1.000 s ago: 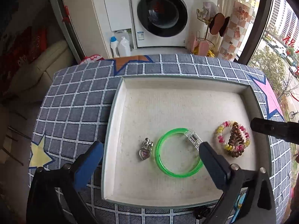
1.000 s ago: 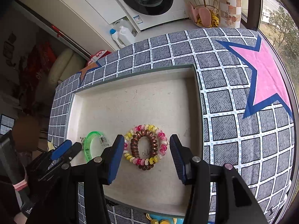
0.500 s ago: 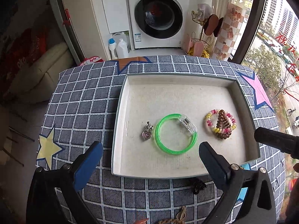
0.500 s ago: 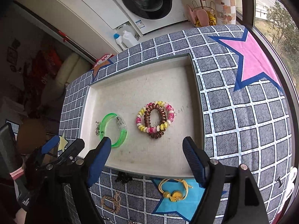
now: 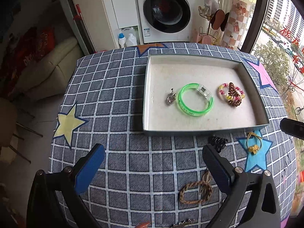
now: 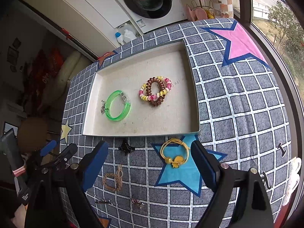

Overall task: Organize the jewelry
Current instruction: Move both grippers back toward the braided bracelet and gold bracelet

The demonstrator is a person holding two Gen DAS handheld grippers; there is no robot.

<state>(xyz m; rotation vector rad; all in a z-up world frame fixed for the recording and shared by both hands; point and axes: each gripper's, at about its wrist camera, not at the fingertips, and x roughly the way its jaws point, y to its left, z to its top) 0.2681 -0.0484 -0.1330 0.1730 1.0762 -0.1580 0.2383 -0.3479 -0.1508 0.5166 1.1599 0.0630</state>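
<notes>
A shallow white tray [image 5: 206, 132] [image 6: 193, 87] lies on the checked cloth. In it lie a silver charm [image 5: 170, 98] [image 6: 103, 108], a green bangle [image 5: 195, 99] [image 6: 118, 105] and coiled hair ties [image 5: 231, 94] [image 6: 155, 91]. On the cloth in front of the tray lie a yellow cord bracelet [image 5: 253, 142] [image 6: 175, 153], a black clip [image 5: 217, 141] [image 6: 125, 148] and a braided brown bracelet [image 5: 195, 191] [image 6: 113, 180]. My left gripper [image 5: 153, 168] is open and empty above the cloth. My right gripper [image 6: 149, 164] is open and empty, with the yellow bracelet between its fingers' line.
Small metal pieces [image 6: 137, 203] [image 6: 104, 201] lie at the cloth's near edge. A washing machine [image 5: 165, 12] and a shoe rack [image 5: 210, 30] stand beyond the table. A window [image 5: 281, 38] is on the right, a sofa [image 5: 47, 70] on the left.
Both grippers have pulled back from over the tray toward the near side of the table. The loose pieces in front of the tray have come into view. Both stay open.
</notes>
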